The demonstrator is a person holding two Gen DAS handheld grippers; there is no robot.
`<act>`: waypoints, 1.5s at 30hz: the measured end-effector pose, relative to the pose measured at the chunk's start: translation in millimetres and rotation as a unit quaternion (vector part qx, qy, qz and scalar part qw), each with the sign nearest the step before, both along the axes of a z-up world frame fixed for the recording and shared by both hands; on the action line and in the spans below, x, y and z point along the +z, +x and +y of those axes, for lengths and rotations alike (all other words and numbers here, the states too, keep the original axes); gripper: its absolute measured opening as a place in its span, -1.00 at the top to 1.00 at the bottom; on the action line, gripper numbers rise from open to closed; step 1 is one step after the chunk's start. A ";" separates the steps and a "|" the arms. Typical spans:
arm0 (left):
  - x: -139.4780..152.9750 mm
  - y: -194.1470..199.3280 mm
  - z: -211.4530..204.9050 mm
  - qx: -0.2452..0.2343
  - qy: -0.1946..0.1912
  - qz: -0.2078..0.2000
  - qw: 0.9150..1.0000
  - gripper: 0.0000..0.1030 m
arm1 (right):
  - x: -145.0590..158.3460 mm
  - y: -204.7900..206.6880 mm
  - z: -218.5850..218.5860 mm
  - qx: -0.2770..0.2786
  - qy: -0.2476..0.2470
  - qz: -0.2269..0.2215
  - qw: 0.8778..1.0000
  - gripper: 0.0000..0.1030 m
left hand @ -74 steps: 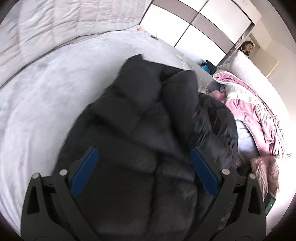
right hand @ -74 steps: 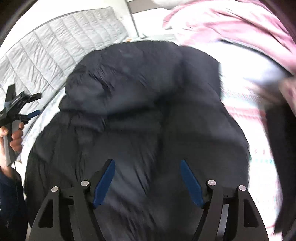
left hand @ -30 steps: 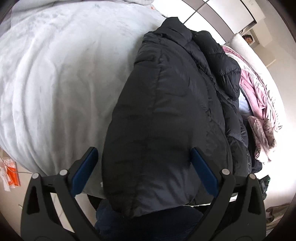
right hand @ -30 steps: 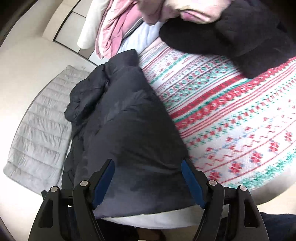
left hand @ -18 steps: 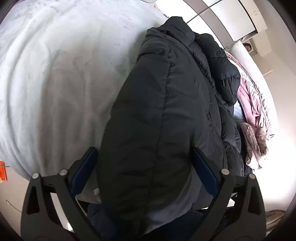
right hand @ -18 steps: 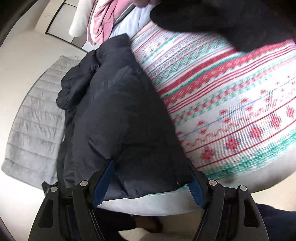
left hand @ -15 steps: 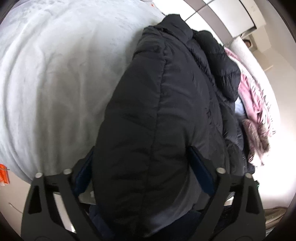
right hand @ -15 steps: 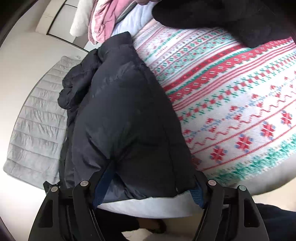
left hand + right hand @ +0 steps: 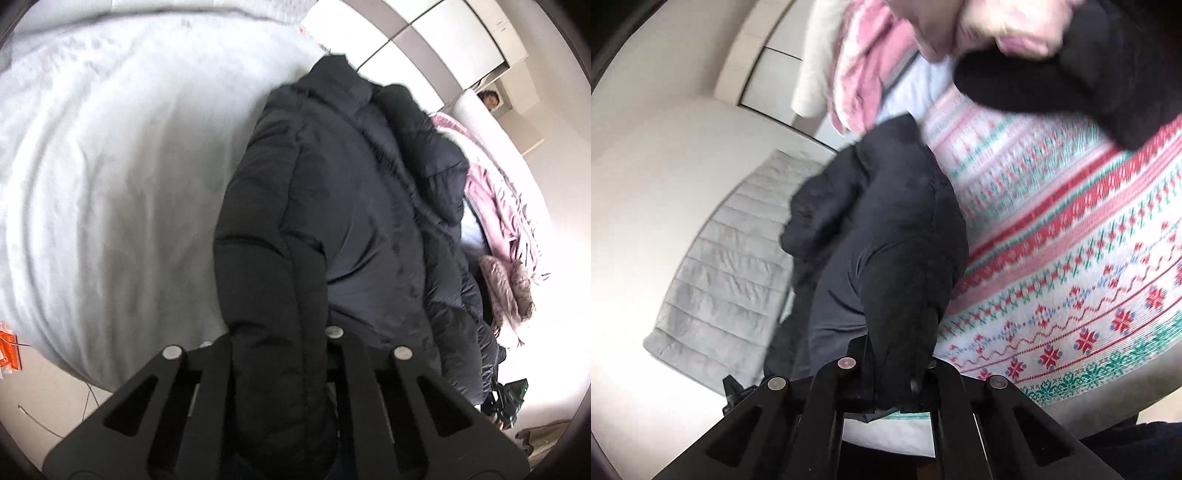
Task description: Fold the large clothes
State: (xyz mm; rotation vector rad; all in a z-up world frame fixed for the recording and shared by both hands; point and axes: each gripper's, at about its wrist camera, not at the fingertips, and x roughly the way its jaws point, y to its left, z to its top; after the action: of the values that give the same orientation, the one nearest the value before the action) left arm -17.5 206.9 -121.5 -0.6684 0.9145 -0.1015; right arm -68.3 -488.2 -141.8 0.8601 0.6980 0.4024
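While my left gripper (image 9: 279, 343) pinches the black jacket's (image 9: 332, 206) near hem at frame bottom, my right gripper (image 9: 890, 369) clamps its other corner; the jacket (image 9: 886, 240) stretches up-frame.

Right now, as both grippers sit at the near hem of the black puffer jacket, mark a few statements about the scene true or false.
1. The left gripper is shut on the black puffer jacket. True.
2. The right gripper is open. False: it is shut on the jacket's hem.
3. A patterned red, green and white knit lies beside the jacket. True.
4. The jacket lies on the floor. False: it lies on a grey-white bed cover.
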 end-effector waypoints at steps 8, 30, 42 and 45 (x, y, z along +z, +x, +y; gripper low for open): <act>47.0 -48.9 6.0 0.036 -0.014 -0.059 0.998 0.87 | 52.0 -39.8 -0.9 -0.009 -0.014 -0.069 0.997 0.95; 158.1 -50.8 15.2 0.080 -0.050 -0.156 0.983 0.87 | 169.4 -27.0 4.0 -0.022 -0.042 -0.195 0.980 0.96; 188.1 236.0 21.5 0.145 -0.092 -0.066 0.983 0.86 | 212.5 282.7 28.5 -0.060 -0.067 -0.098 0.991 0.96; 157.5 316.0 21.4 0.164 -0.073 -0.013 0.984 0.85 | 190.5 365.8 41.5 -0.074 -0.078 -0.043 0.993 0.96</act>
State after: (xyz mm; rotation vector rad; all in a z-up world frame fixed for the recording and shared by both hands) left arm 298.5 228.3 36.0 -0.9444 0.7662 0.1174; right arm 297.5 -446.7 48.7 0.7371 0.5739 0.2474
